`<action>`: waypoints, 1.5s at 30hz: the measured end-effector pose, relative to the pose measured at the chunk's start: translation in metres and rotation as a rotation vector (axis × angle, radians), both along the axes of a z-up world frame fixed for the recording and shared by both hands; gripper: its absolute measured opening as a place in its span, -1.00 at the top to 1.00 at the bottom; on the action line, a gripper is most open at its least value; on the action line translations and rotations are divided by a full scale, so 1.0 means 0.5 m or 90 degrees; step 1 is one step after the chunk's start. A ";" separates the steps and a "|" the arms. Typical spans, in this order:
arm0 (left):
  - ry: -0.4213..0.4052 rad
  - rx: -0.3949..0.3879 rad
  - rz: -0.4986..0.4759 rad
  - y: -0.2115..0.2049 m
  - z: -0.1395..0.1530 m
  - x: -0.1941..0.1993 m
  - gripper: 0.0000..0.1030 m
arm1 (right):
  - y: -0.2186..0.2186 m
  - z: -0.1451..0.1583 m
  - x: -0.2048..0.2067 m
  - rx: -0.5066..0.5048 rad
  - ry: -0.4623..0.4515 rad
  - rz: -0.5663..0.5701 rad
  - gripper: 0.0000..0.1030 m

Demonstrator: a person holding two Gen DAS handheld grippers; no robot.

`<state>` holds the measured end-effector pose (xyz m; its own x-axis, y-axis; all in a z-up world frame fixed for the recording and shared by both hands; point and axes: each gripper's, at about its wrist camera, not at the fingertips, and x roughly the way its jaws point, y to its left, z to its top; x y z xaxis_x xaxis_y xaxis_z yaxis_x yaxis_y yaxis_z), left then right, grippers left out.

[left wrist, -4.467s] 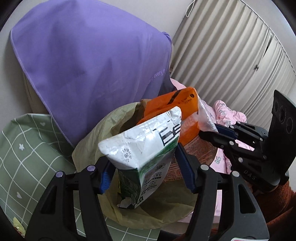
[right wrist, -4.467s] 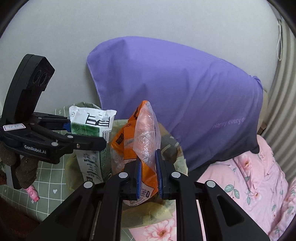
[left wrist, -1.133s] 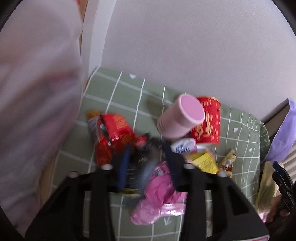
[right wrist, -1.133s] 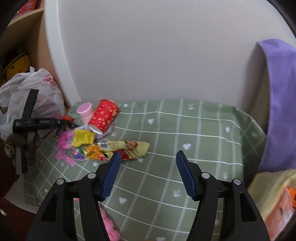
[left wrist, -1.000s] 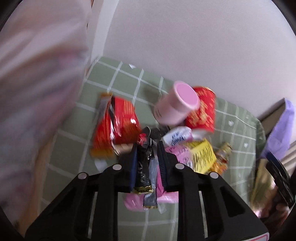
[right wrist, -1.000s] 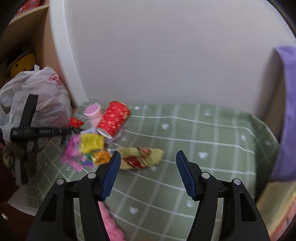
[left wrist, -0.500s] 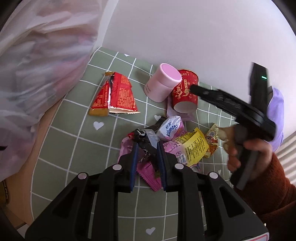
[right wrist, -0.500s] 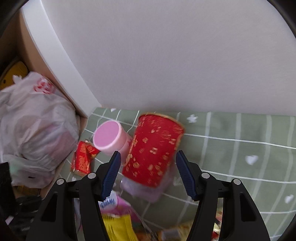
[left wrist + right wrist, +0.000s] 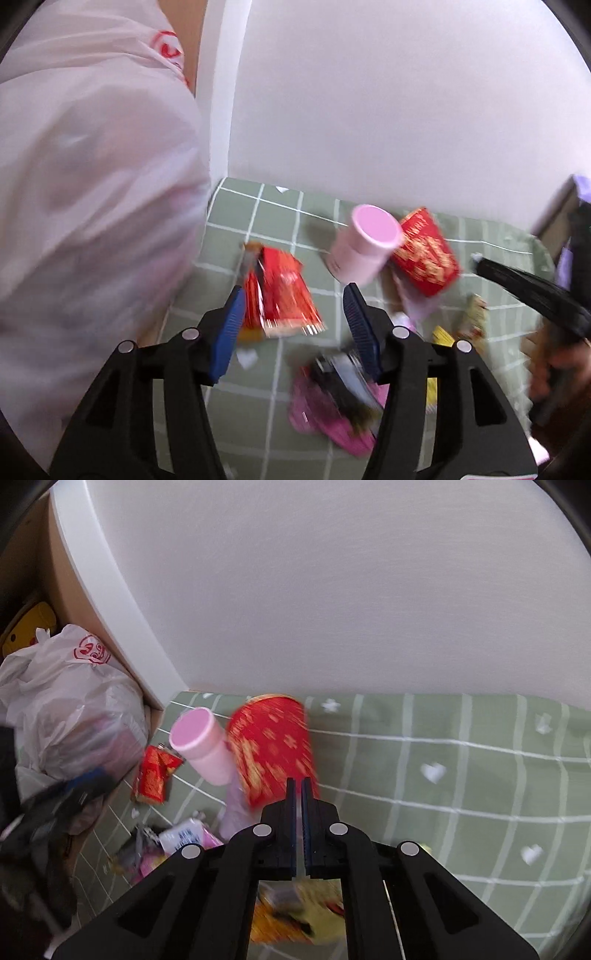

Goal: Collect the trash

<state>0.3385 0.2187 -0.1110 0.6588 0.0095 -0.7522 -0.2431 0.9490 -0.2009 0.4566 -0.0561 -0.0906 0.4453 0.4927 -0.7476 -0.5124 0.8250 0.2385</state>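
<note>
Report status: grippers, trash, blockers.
Left gripper opening, empty, above red wrapper. Right gripper shut at red cup, grip unclear. Pink container right beside cup.

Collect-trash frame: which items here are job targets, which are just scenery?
Job:
red cup
pink tub
red wrapper
pink wrapper
yellow wrapper

Scenery:
green checked cloth
white plastic bag
wall

Glossy foil red wrapper [image 9: 280, 295] on matt green cloth [image 9: 443, 775] (thin white plastic bag [image 9: 92, 184] nearby).
</note>
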 end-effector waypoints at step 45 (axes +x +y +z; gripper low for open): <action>-0.044 -0.023 -0.035 -0.057 0.149 -0.077 0.37 | -0.144 0.119 -0.140 -0.039 -0.116 -0.012 -0.01</action>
